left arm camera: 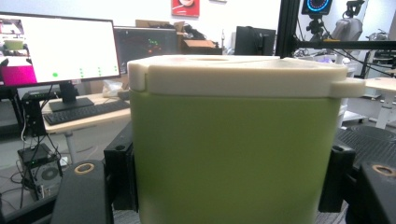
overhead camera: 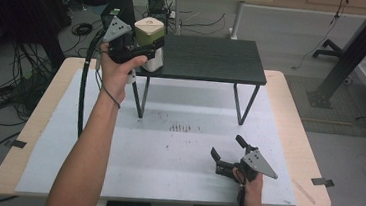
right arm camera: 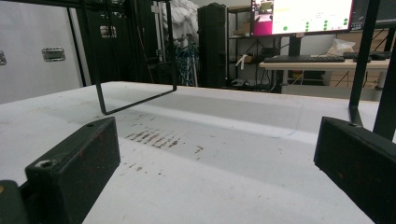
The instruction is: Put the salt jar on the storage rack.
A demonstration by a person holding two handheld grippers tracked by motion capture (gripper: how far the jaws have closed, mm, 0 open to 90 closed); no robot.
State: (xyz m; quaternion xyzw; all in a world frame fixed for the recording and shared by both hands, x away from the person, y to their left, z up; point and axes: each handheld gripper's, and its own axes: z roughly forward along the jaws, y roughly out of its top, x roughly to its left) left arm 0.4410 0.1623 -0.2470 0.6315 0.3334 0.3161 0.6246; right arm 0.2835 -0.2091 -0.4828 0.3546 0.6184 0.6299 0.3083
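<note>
White matting covers the table (overhead camera: 164,181), with a low black shelf (overhead camera: 210,60) at its far side. On the shelf's left end, the left gripper (overhead camera: 148,50) clamps a green, cream-lidded container (left arm camera: 233,154); rigid, probably light, smooth-sided, best held mid-body. The right gripper (overhead camera: 229,154) rests near-right, jaws apart, empty.

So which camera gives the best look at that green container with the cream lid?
The left gripper view: the green container sits close up between the jaws, its cream lid plain. The high view shows it small at the black shelf's left end.
</note>
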